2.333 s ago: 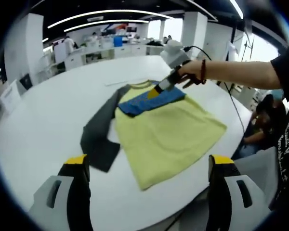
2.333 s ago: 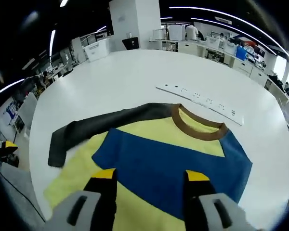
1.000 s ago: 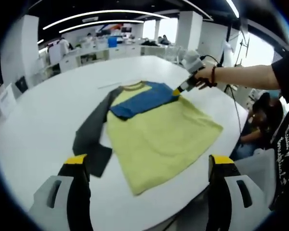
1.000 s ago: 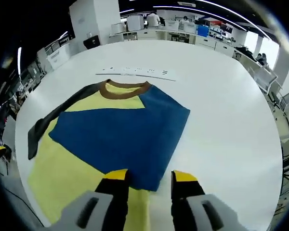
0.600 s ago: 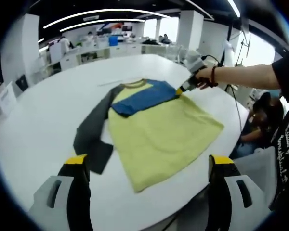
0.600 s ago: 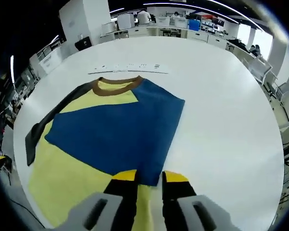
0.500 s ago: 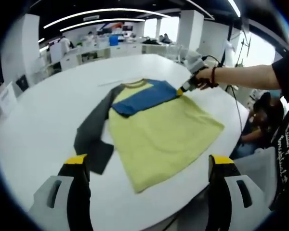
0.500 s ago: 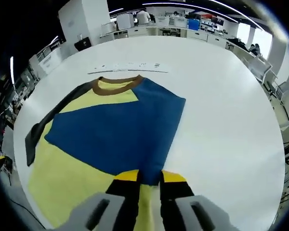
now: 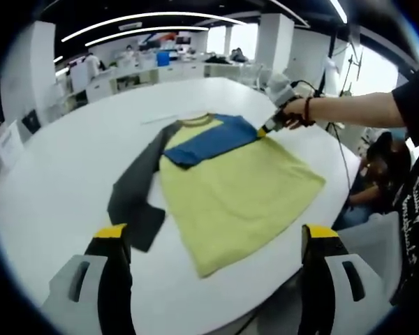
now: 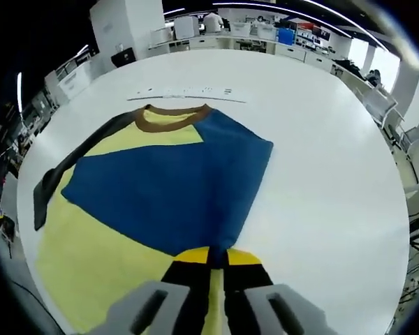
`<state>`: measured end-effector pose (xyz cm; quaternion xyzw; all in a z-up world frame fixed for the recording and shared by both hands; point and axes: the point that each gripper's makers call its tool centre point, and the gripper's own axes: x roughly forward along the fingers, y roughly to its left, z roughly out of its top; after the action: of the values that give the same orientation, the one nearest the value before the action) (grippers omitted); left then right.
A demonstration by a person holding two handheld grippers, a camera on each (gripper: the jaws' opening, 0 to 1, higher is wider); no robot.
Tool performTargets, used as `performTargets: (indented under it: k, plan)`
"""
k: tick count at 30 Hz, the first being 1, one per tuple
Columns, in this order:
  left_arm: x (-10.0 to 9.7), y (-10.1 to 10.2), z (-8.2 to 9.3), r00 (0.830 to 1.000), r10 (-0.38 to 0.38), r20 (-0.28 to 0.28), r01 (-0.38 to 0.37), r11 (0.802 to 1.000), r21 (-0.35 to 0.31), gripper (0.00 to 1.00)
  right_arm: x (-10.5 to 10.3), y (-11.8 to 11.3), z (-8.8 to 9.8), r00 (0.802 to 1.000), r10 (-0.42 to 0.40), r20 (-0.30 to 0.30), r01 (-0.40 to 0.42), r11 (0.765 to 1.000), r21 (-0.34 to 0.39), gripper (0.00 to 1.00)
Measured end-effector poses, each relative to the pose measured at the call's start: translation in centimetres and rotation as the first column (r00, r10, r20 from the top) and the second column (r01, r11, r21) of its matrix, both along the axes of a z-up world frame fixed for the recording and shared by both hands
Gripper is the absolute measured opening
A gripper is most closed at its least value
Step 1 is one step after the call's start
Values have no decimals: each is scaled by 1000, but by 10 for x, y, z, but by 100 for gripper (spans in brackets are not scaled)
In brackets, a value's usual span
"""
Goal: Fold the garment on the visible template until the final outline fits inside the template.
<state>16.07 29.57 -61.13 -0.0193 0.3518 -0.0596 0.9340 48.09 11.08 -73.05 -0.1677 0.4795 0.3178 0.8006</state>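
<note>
A: Where is the shirt (image 9: 223, 188) seen, and how is it laid?

B: The shirt is spread flat on the white table (image 9: 63, 174), near the table's edge on the side of the person. The yellow body is turned up, and the brown collar (image 10: 169, 117) points toward the middle of the table. Just beyond the collar a thin white strip (image 10: 187, 92) is laid on the table, apart from the shirt.

A: What is seen of the sleeves?

B: The blue sleeve (image 10: 167, 192) is folded across the chest of the shirt, below the collar. The dark grey sleeve (image 9: 136, 202) is stretched out on the table beside the shirt, still unfolded, and its end is bent back toward the hem.

A: How are the two grippers held?

B: The right gripper (image 10: 217, 259) is closed down on the edge of the blue sleeve; the two yellow tips are pressed almost together with the blue cloth pinched between them. In the left gripper view it is seen at the far corner of the shirt, carried by a hand (image 9: 295, 112) with a band at the wrist. The left gripper (image 9: 216, 241) is kept back from the shirt, over the near edge of the table, with its jaws spread wide and nothing between them.

A: Is anything else seen around the table?

B: Desks and white pillars are seen far behind the table, under long ceiling lights.
</note>
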Motion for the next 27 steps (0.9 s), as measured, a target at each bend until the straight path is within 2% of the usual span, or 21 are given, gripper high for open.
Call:
performTargets:
  k: [12,17,27]
  plan:
    - [8,-4,-1,1000,-27,1,27,1000,4,95,15,-37,0,1000,29,0,-29,998,-47,1]
    - [13,-2,-4,1000,-24,0,24,1000,7,91,15,-49,2,999,36,2,-36,998,-59,1]
    - [32,7,-11,999,13,30,-13,1000,13,75,19,-65,4,998,55,18,-54,996,-75,1]
